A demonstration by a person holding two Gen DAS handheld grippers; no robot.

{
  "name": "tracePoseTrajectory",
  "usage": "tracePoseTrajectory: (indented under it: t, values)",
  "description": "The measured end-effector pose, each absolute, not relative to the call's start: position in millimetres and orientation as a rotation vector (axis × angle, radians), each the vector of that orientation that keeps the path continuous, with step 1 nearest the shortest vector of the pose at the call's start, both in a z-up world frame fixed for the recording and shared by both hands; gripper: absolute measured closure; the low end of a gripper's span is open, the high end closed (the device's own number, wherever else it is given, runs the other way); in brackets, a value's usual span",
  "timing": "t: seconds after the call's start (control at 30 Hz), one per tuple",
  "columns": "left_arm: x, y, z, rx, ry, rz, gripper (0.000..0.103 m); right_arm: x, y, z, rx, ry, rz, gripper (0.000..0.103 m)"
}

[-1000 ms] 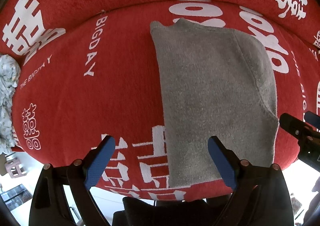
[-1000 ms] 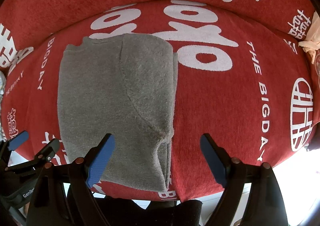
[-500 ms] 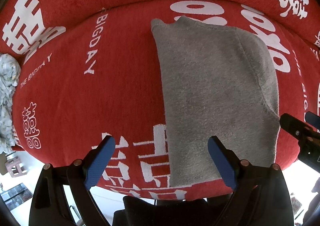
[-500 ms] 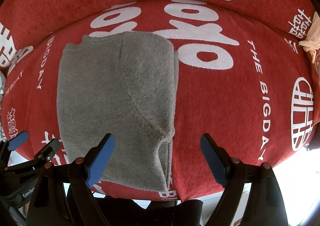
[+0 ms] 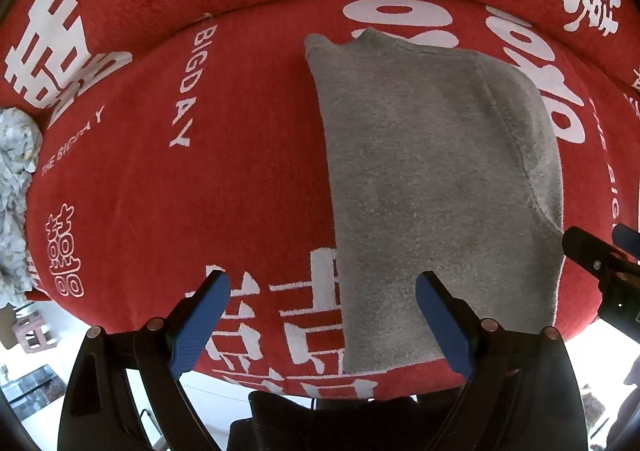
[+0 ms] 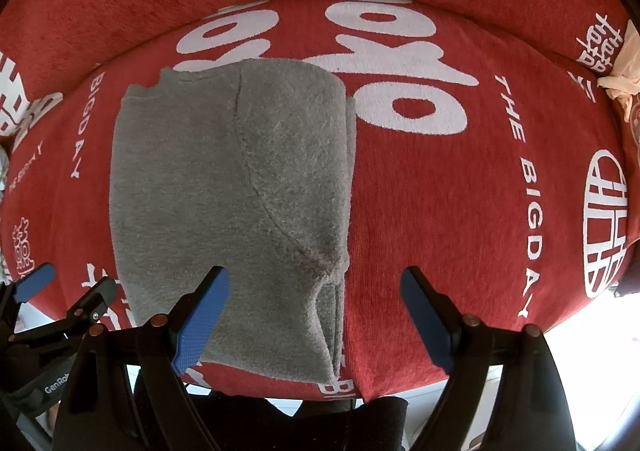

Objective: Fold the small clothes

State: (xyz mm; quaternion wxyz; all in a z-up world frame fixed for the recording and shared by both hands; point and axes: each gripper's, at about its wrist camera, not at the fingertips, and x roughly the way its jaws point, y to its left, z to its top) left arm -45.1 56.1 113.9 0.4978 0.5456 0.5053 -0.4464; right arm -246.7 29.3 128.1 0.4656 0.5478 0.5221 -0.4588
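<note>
My left gripper (image 5: 322, 315) is released, its blue pads spread wide and holding nothing. The grey garment (image 5: 432, 187) lies flat on the red cover (image 5: 224, 187) ahead of me, stretching away from my jaws toward the back cushion; its near hem sits between my two pads, reaching under my right-hand pad (image 5: 444, 325), while its left edge runs up from about the middle of the gap. My left-hand pad hovers over bare red cloth with white lettering. My right gripper (image 6: 314, 317) is released as well, grasping nothing. From there the grey garment (image 6: 228, 187) lies ahead and to the left, folded, with a curved seam across it; its right folded edge falls within the gap, and its near hem passes beneath my left-hand pad (image 6: 202, 321). My right-hand pad is over bare cover.
</note>
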Motion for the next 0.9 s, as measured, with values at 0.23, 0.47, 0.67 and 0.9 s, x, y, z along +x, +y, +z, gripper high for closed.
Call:
tracePoseTrajectory:
  t: [0.23,0.47,0.67,0.9]
  values:
    - [-44.6,55.6,111.7,1.330,1.215,-1.071,0.009,-246.4,30.0,125.3,1.347,1.285,-1.125,0.014]
    - [-44.9,57.1,109.4,1.338,1.215,-1.061,0.008,-247.0,29.1,124.7,1.347,1.289,-1.122,0.014]
    - [-44.7,57.8,109.2,1.346,1.201,-1.058,0.009,-247.5,31.5,124.5,1.351,1.291,-1.124,0.014]
    - [-45.6,58.1,110.1,1.347,1.195,-1.061,0.008,-246.4,31.2,124.5,1.352,1.288,-1.122,0.014]
